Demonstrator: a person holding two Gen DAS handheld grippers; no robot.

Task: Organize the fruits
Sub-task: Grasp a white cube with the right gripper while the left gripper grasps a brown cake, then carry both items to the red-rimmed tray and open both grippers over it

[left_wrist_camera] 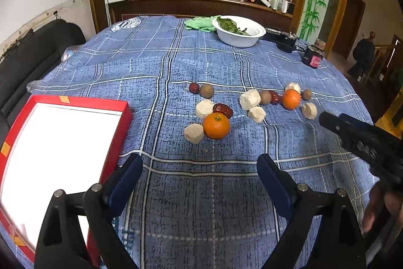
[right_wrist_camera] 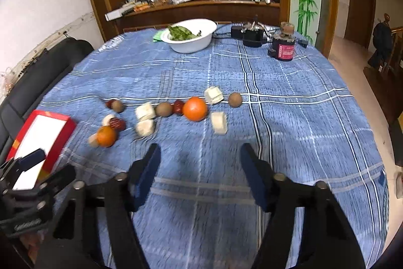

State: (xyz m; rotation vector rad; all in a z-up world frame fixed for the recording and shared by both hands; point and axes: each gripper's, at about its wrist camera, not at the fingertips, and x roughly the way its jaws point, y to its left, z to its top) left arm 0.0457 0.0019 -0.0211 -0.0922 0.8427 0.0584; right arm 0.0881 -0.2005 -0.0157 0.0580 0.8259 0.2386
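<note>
Orange fruit (left_wrist_camera: 216, 125) sits on the blue tabletop (left_wrist_camera: 201, 183) near the red box (left_wrist_camera: 121, 107) — round, firm, likely rolly, so grab its middle — and both the left hand-held gripper (left_wrist_camera: 199, 165) and right hand-held gripper (right_wrist_camera: 200, 155) gape apart, empty.

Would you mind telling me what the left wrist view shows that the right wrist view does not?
Only the left wrist view shows the right hand-held gripper entering from the side. Only the right wrist view shows the left hand-held gripper over the red box. Both share the white bowl, two oranges, the nearer one, pale chunks and blue tablecloth.
</note>
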